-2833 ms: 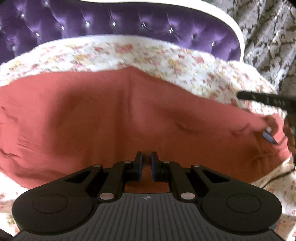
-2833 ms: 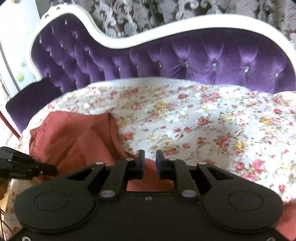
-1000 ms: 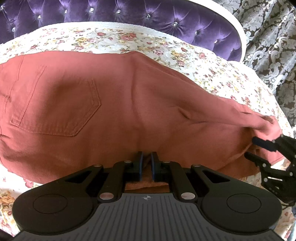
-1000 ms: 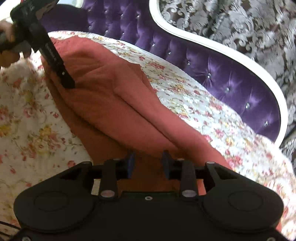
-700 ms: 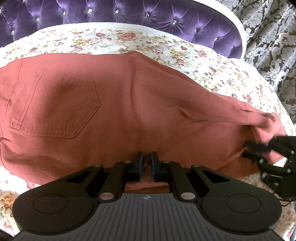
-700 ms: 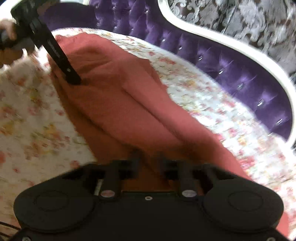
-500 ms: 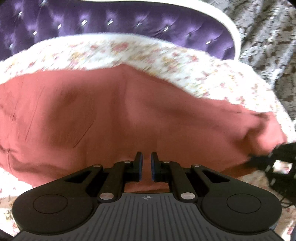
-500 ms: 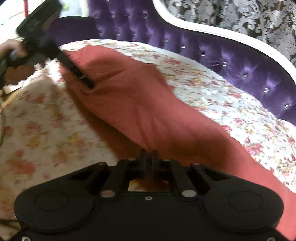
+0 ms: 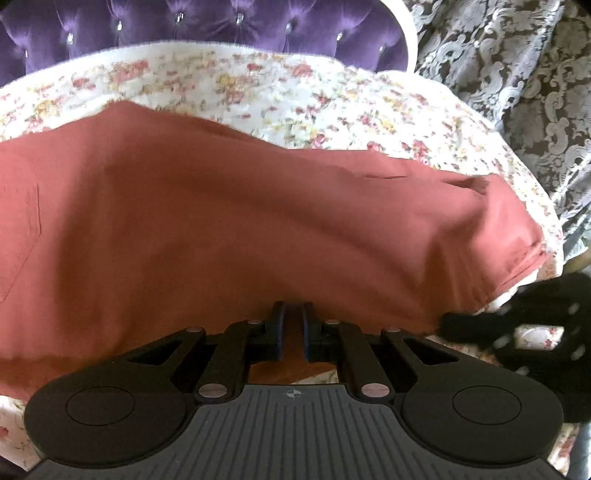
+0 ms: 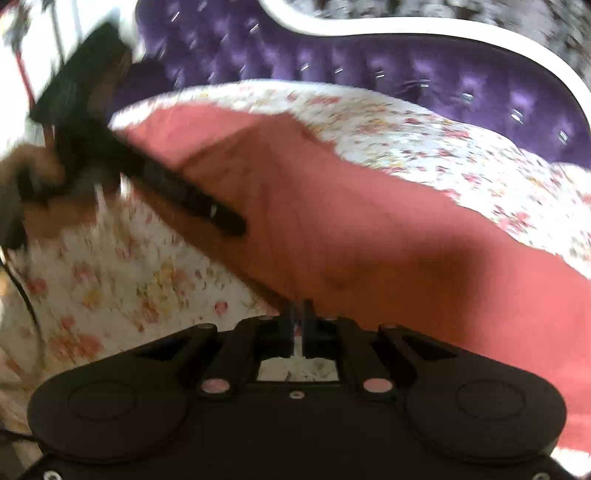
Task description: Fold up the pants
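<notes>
Left wrist view: the rust-red pants [image 9: 229, 221] lie across the flowered sheet [image 9: 295, 92], reaching from the left edge of the frame to the far right, where the hem end bunches. A stitched pocket line shows at the far left of the cloth. The left gripper [image 9: 292, 332] sits at the near edge of the pants with its fingers drawn close together and red fabric showing in the narrow gap between them, so it is pinching the pants edge. At the near right the right gripper [image 9: 458, 326] comes in as a blurred black shape, its tip touching the pants' near edge; from here its jaws cannot be read. Beyond the sheet stands the purple tufted headboard [image 9: 207, 26] with a white rim, and to the far right a grey patterned curtain [image 9: 517, 74].

Right wrist view: this view is motion-blurred. The pants [image 10: 351, 221] run from the far left down to the near right. The right gripper [image 10: 297, 332] has its fingers almost together at the near edge of the cloth, with only a thin slit between them; the fabric meets their tips, so it appears to be pinching the pants. Only here does the person's hand [image 10: 33, 173] show, at the left, holding the left gripper [image 10: 225, 221], whose black finger lies over the pants. The headboard [image 10: 369, 59] curves across the far side.
</notes>
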`<act>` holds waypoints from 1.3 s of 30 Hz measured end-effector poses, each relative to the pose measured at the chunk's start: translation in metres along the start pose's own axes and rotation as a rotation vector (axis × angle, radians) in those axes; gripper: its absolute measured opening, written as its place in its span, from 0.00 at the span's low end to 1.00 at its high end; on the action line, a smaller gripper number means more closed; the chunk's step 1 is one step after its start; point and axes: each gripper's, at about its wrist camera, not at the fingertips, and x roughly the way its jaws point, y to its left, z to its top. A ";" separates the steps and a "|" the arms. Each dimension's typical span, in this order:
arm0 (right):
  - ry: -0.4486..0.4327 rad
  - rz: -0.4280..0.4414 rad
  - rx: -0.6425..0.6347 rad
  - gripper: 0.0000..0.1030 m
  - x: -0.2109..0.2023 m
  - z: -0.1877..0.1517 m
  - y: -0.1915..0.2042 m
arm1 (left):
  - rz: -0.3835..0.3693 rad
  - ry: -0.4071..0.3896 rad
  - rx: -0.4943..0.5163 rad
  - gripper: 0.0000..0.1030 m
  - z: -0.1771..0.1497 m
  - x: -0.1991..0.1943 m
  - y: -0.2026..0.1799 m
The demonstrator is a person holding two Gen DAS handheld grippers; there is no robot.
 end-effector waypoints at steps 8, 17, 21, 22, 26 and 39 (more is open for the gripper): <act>-0.145 -0.303 0.374 0.41 -0.068 0.001 -0.116 | -0.023 0.021 -0.055 0.10 0.002 0.000 0.008; -0.069 -0.637 0.775 0.42 -0.109 -0.055 -0.226 | -0.016 0.027 -0.045 0.10 0.003 0.001 0.007; -0.071 -0.576 0.867 0.42 -0.111 -0.074 -0.232 | -0.019 0.027 -0.050 0.10 0.003 0.001 0.007; -0.068 -0.561 0.872 0.42 -0.110 -0.075 -0.233 | -0.019 0.027 -0.052 0.10 0.003 0.001 0.008; -0.042 -0.579 0.839 0.21 -0.104 -0.069 -0.225 | -0.021 0.024 -0.059 0.10 0.002 0.001 0.009; -0.044 -0.670 0.773 0.18 -0.135 -0.066 -0.207 | -0.026 0.016 -0.046 0.10 0.001 0.001 0.009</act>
